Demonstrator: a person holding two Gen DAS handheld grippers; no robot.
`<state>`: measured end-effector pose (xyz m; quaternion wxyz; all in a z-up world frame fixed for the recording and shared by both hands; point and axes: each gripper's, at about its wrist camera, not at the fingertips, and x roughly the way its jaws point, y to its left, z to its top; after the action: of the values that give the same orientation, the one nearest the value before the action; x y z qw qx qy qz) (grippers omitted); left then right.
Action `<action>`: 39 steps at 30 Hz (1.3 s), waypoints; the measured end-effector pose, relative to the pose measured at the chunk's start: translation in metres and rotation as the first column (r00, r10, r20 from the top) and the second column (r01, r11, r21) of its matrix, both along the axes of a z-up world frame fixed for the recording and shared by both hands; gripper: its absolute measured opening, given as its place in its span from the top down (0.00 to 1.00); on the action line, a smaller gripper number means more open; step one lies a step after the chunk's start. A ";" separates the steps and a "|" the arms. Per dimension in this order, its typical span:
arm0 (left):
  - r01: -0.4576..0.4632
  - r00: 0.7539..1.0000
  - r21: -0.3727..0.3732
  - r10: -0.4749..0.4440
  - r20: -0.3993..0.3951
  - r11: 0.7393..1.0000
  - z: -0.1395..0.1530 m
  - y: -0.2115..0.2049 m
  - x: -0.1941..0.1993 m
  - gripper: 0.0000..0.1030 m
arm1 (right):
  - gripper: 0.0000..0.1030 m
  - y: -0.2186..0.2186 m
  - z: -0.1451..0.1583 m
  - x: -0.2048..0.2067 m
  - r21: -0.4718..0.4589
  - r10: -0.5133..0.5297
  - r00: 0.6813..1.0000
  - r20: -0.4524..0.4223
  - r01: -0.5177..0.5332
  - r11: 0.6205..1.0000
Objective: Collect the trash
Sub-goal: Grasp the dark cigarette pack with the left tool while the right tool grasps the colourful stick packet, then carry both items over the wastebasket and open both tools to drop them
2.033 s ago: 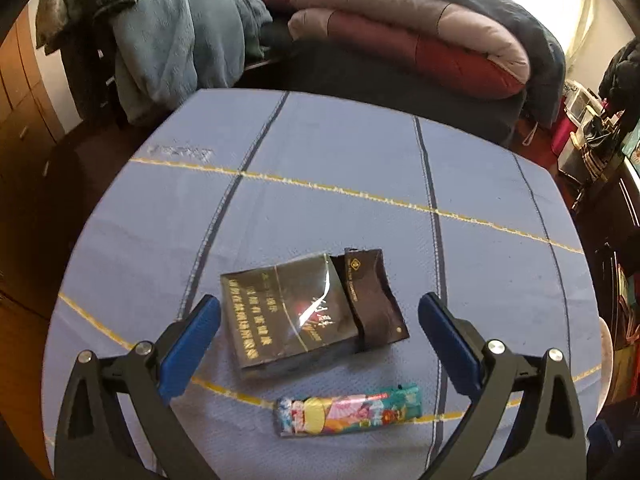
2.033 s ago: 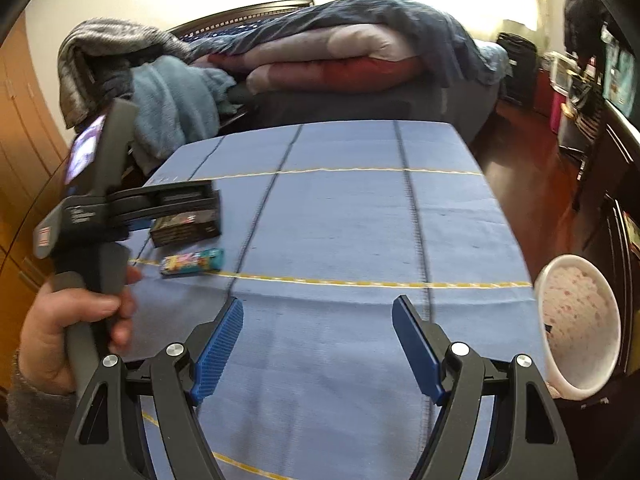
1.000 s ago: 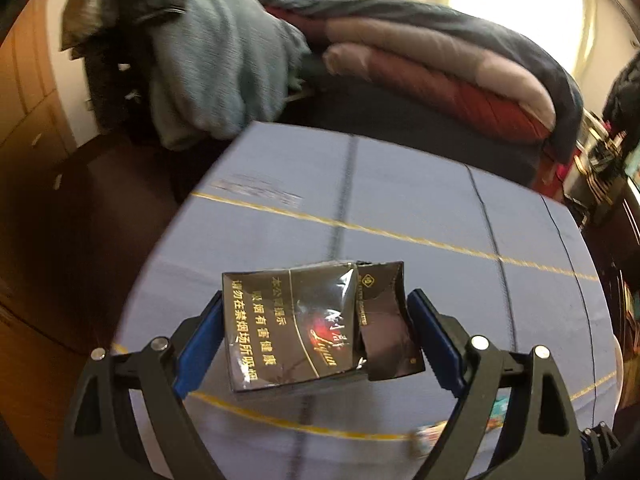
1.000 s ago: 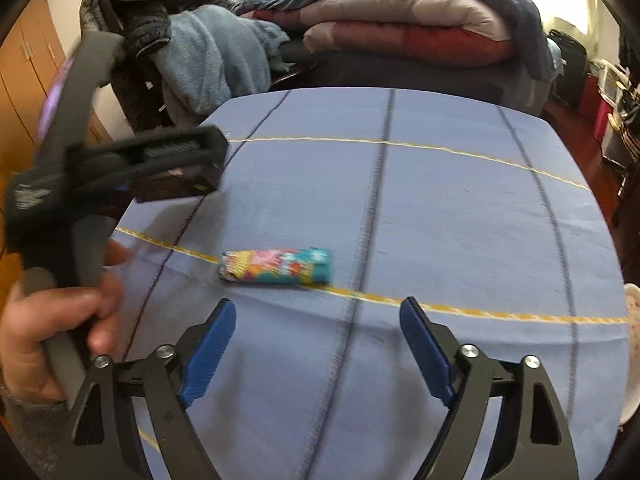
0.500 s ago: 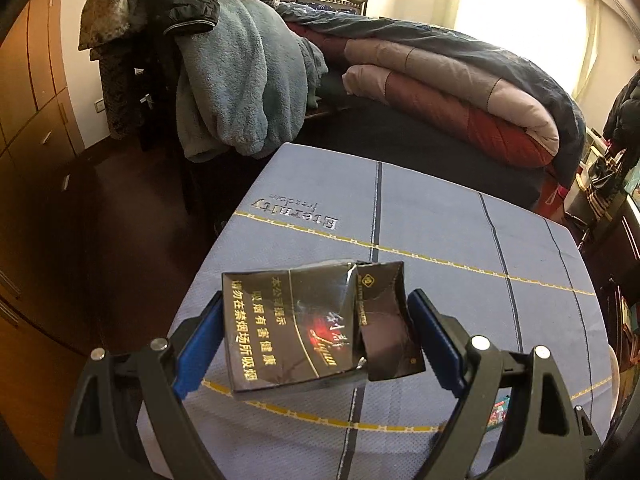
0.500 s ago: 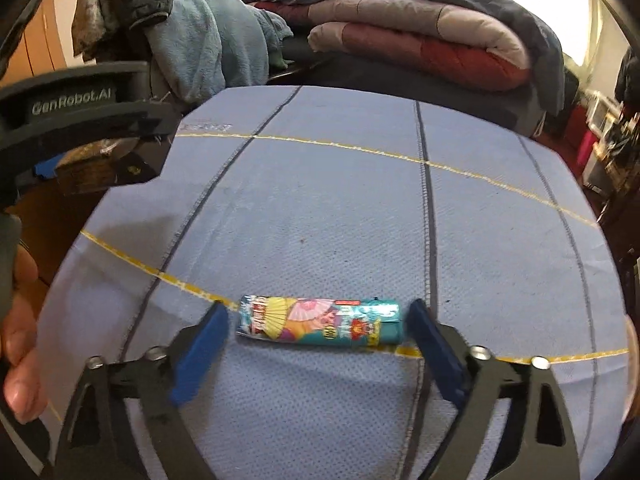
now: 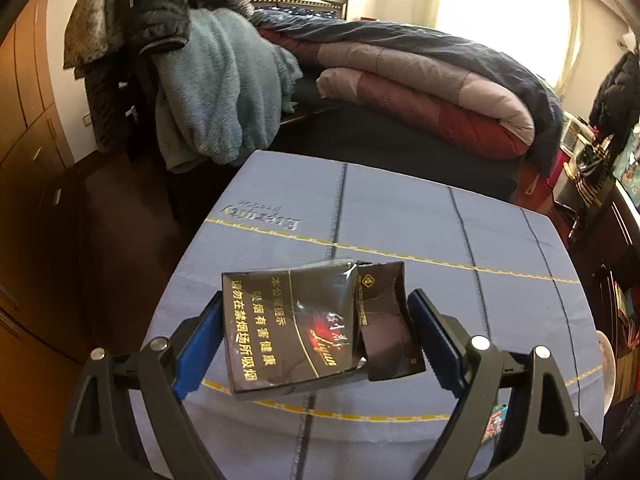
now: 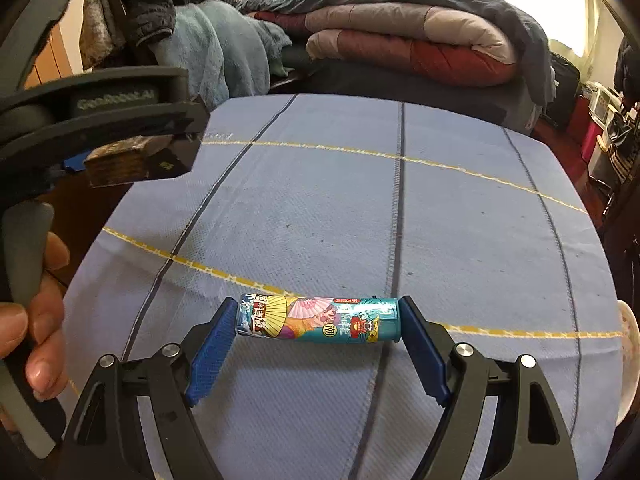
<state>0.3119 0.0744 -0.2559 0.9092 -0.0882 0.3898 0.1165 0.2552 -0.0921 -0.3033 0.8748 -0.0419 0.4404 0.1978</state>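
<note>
Your left tongs are clamped on the dark cigarette pack, lifted clear of the counter; its long axis runs straight across from pad to pad, broad printed face up, with the torn flip lid hanging open at the right-hand pad. Your right tongs are pressed onto the two ends of the colourful lighter; it lies flat on the blue cloth, long axis crosswise between the pads, teal end to the right, resting right by a yellow stitched line. The counter is covered in blue cloth with dark seams; behind it stands a bed stacked with folded quilts; a blue fleece hangs at left; wooden cupboards line the left wall; your left hand shows at the right camera's edge.
</note>
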 end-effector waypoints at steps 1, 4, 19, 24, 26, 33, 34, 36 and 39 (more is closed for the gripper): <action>0.007 1.000 0.002 -0.007 0.003 1.000 0.002 -0.004 0.000 0.14 | 0.22 -0.004 0.003 -0.002 0.006 -0.003 1.000 0.003 0.003 1.000; 0.037 0.999 0.011 -0.037 0.011 0.999 0.010 -0.020 0.001 0.14 | 0.22 -0.022 0.011 -0.010 0.031 -0.017 1.000 0.012 0.016 0.999; 0.229 0.967 0.065 -0.235 0.098 0.971 0.062 -0.116 0.003 0.13 | 0.22 -0.103 0.058 -0.038 0.129 -0.117 0.986 0.118 0.102 0.986; 0.292 0.943 0.089 -0.302 0.137 0.952 0.084 -0.152 0.005 0.13 | 0.22 -0.135 0.075 -0.046 0.159 -0.175 0.971 0.165 0.148 0.976; 0.323 0.930 0.097 -0.334 0.152 0.942 0.093 -0.169 0.006 0.13 | 0.22 -0.148 0.080 -0.047 0.174 -0.197 0.965 0.173 0.167 0.970; 0.426 0.876 0.140 -0.446 0.181 0.894 0.110 -0.232 0.011 0.13 | 0.22 -0.200 0.092 -0.052 0.210 -0.306 0.931 0.197 0.265 0.941; 0.438 0.870 0.142 -0.458 0.182 0.888 0.111 -0.239 0.013 0.13 | 0.22 -0.209 0.093 -0.053 0.214 -0.325 0.925 0.198 0.283 0.935; 0.467 0.853 0.151 -0.489 0.183 0.871 0.112 -0.258 0.013 0.13 | 0.22 -0.221 0.094 -0.055 0.221 -0.353 0.914 0.198 0.310 0.925; 0.516 0.822 0.158 -0.539 0.183 0.842 0.113 -0.287 0.014 0.13 | 0.22 -0.243 0.094 -0.057 0.228 -0.404 0.893 0.198 0.359 0.905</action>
<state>0.3262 -0.2122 -0.1429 0.9466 0.0570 0.2892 -0.1307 0.1987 -0.3356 -0.2091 0.9433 0.1038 0.3104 0.0550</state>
